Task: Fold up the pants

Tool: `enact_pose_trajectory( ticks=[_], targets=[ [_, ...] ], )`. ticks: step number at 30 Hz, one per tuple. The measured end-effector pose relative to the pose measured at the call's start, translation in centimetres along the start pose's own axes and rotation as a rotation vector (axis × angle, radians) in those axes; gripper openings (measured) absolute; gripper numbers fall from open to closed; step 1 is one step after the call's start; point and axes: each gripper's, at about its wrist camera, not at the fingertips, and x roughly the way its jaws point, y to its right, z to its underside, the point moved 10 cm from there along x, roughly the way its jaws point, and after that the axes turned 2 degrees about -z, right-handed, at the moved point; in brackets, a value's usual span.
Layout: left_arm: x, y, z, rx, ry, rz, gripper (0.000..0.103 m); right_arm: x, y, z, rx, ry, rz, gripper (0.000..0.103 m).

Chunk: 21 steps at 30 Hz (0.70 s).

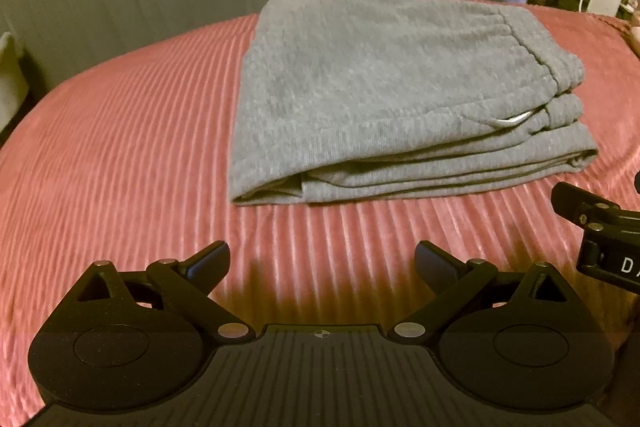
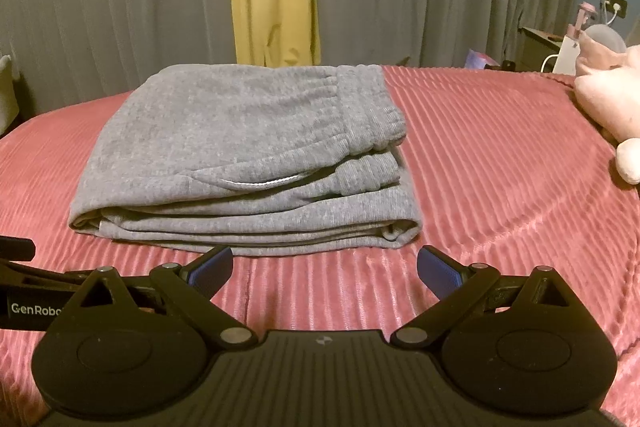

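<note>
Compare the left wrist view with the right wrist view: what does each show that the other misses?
Only the left wrist view shows the left hand-held gripper head-on, open. Only the right wrist view shows the pink plush toy on the bed's right side and the right hand-held gripper head-on, open. Both show the folded grey pants on the ribbed pink bedspread, untouched.

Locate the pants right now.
Folded pants lie on the pink bedspread, ahead of both open claws; left of centre in the right wrist view, curtains behind.
</note>
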Motion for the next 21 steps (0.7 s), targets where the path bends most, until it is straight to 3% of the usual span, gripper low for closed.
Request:
enact_pose_trajectory(
  ticks=[21],
  targets=[
    [0.28, 0.13, 0.18, 0.011, -0.007, 0.002, 0.101, 0.3, 0.23, 0.19, 0.016, -0.007, 0.002, 0.099]
  ],
)
